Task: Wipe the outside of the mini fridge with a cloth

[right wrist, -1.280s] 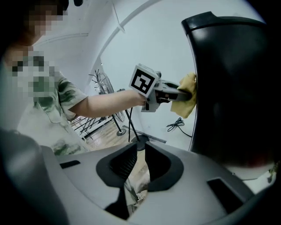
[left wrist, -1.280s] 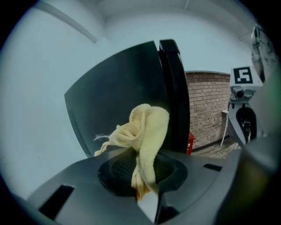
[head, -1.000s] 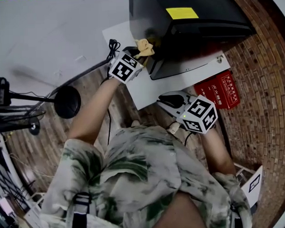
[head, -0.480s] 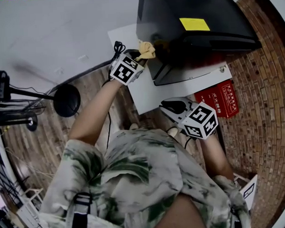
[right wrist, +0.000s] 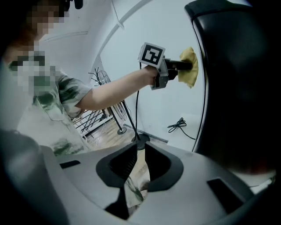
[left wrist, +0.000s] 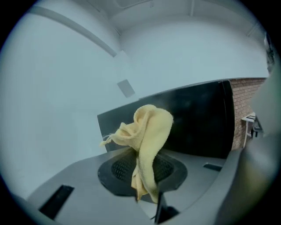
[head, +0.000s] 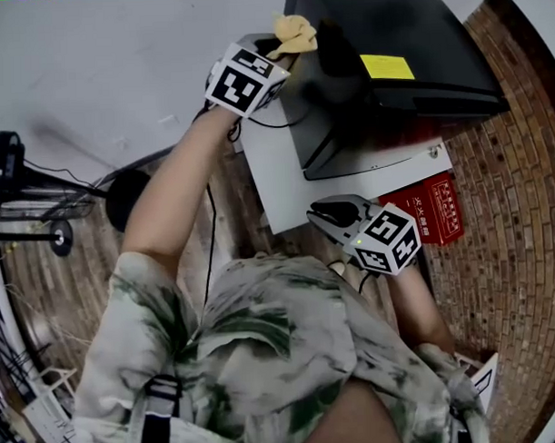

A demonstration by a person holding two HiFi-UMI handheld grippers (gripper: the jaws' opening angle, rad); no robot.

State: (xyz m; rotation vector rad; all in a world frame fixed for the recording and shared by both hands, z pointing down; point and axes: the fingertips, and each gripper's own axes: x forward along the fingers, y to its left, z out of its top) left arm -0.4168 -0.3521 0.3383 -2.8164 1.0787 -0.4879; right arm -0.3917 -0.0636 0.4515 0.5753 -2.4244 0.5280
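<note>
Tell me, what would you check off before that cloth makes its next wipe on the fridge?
1. Cloth gripped firmly: ok. The left gripper is shut on it, with most of the cloth bunched beyond the jaws.
2. Cloth pressed on the mini fridge: cannot tell. It sits right at the fridge's side edge, but contact is unclear.
3. Right gripper out of the way: ok. It is empty, jaws slightly apart, held low in front of the fridge.
4. Black cable beside the fridge: cannot tell whether it lies in the wiping path.
</note>
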